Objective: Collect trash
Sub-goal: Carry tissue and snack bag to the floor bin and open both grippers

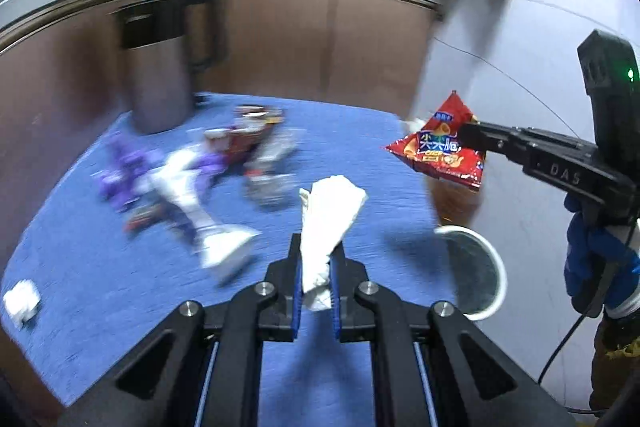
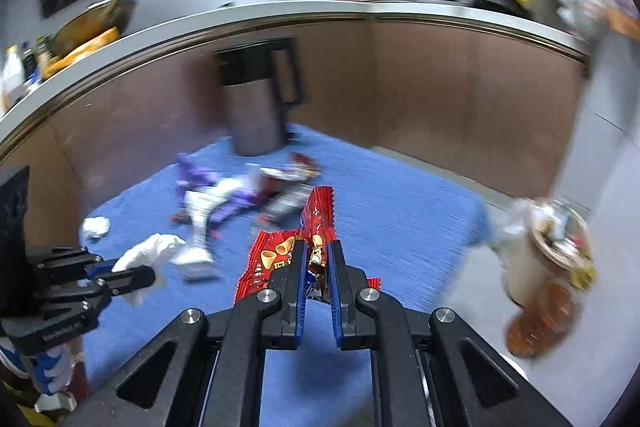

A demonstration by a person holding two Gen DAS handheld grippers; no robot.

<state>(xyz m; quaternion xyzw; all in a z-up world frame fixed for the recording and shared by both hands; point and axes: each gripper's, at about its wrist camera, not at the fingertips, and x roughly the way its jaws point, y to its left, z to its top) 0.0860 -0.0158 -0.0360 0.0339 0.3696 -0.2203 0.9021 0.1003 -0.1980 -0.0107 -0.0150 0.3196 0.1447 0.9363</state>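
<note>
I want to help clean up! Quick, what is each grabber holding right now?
Left gripper: shut on a crumpled white tissue.
Right gripper: shut on a red snack bag.

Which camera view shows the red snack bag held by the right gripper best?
The left wrist view: the red snack bag hangs sideways in the right gripper, sharp, with its printed front readable. In the right wrist view the jaws cover part of it, so only crumpled pieces appear.
</note>
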